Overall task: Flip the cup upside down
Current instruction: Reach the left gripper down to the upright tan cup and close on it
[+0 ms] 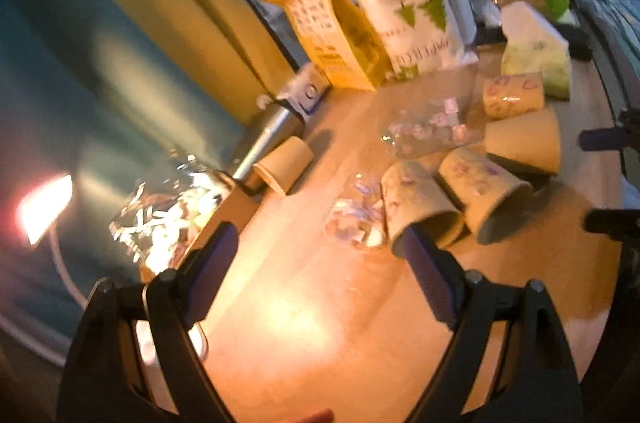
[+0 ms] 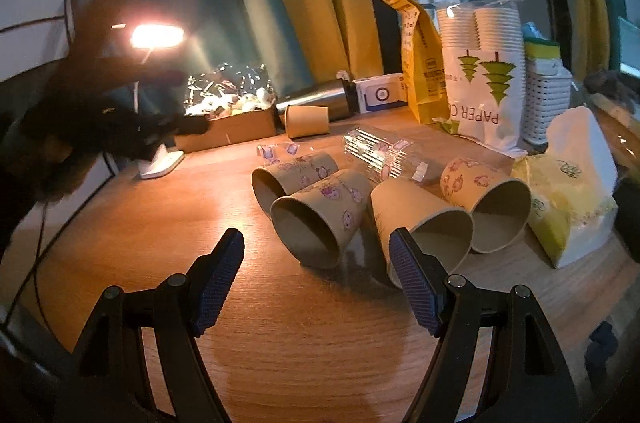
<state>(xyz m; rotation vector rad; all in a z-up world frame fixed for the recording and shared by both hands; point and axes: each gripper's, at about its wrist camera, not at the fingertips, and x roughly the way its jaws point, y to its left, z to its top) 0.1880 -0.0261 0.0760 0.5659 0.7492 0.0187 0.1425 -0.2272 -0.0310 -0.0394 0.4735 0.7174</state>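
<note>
In the left wrist view, much blurred, the left claw (image 1: 316,275) is seen spread wide with nothing held, above bare counter (image 1: 288,323). Paper cups (image 1: 420,201) lie on their sides just ahead and to the right, beside a clear sleeve (image 1: 428,127).

In the right wrist view the right claw (image 2: 316,273) is likewise held wide and empty. Four cups are seen tipped over, mouths toward the camera, packed close and some touching; the nearest cup (image 2: 320,215) lies just past the fingertips. A neighbour is likely to be knocked or set rolling if the claw is closed carelessly, and thin paper may be crushed by a hard grip
</note>
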